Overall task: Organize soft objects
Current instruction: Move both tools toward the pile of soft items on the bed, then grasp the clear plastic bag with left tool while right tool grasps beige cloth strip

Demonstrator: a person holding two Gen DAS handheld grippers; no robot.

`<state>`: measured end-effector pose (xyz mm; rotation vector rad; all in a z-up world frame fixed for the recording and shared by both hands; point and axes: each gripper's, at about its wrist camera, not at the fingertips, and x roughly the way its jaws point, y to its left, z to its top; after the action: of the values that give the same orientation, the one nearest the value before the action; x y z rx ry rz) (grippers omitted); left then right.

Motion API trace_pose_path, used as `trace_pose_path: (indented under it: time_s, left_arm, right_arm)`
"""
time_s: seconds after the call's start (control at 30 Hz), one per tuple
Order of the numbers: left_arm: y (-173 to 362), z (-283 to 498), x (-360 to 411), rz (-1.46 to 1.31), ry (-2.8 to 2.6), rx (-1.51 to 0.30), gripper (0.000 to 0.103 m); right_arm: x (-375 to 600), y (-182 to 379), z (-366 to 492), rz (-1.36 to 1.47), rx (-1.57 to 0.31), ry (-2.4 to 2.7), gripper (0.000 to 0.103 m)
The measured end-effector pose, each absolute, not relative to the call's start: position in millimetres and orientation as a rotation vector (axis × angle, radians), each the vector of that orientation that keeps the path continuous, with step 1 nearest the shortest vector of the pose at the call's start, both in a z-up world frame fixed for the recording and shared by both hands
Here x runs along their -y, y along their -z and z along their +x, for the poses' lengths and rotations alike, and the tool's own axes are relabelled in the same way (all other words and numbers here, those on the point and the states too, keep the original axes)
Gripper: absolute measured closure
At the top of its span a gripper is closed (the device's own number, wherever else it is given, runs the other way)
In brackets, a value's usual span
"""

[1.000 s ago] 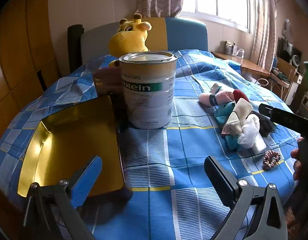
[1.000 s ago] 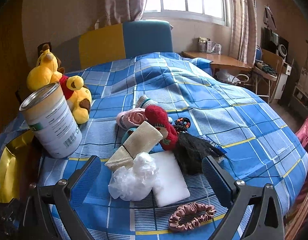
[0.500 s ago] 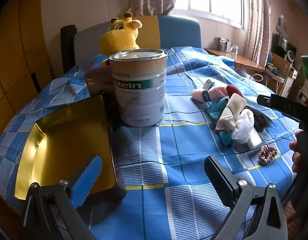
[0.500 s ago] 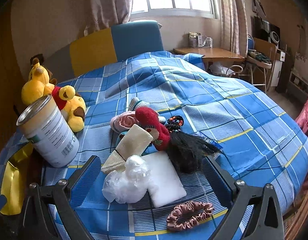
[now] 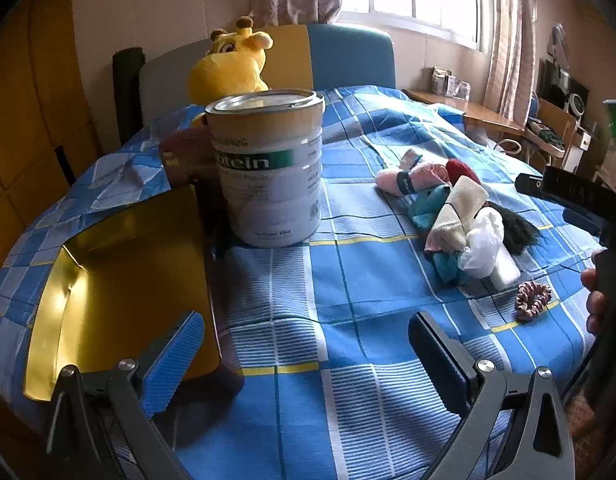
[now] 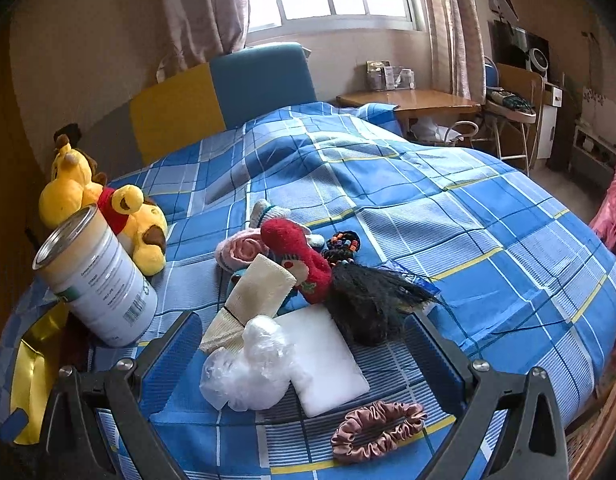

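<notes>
Both grippers hover above a bed covered by a blue checked sheet (image 6: 487, 208), each with its 2 fingers spread wide and nothing between them. The left gripper (image 5: 304, 344) faces a white protein tin (image 5: 268, 168) standing upright on the sheet, with a shiny gold tray (image 5: 120, 280) just to the tin's left and a yellow giraffe plush (image 5: 232, 64) behind it. The right gripper (image 6: 304, 344) looks down on the heap of soft things lying in the middle of the bed: a pink sock (image 6: 240, 250), a red plush piece (image 6: 296, 248), a cream folded cloth (image 6: 256, 296), a crumpled clear plastic bag (image 6: 248, 368) resting against a flat white pad (image 6: 327, 360), and a black fringed tuft (image 6: 367, 300) beside them. A pink scrunchie (image 6: 377, 426) lies apart from the heap, nearest the camera, near the right finger. From the left wrist view, a hand (image 5: 595, 300) grips the right tool at the frame's right edge
</notes>
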<state>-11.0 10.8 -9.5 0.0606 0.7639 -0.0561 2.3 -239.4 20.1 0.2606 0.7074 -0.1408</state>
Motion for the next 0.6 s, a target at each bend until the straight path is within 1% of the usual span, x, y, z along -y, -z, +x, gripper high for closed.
trace_pose_path:
  time_s: [0.4, 0.6]
  left_arm:
    - [14, -5, -2, 0.070, 0.098, -0.790, 0.000]
    - [20, 20, 14, 0.000, 0.287, -0.892, 0.000]
  right_arm:
    - [251, -22, -1, 0.313, -0.688, 0.157, 0.000]
    - [265, -24, -5, 0.374, -0.665, 0.197, 0.000]
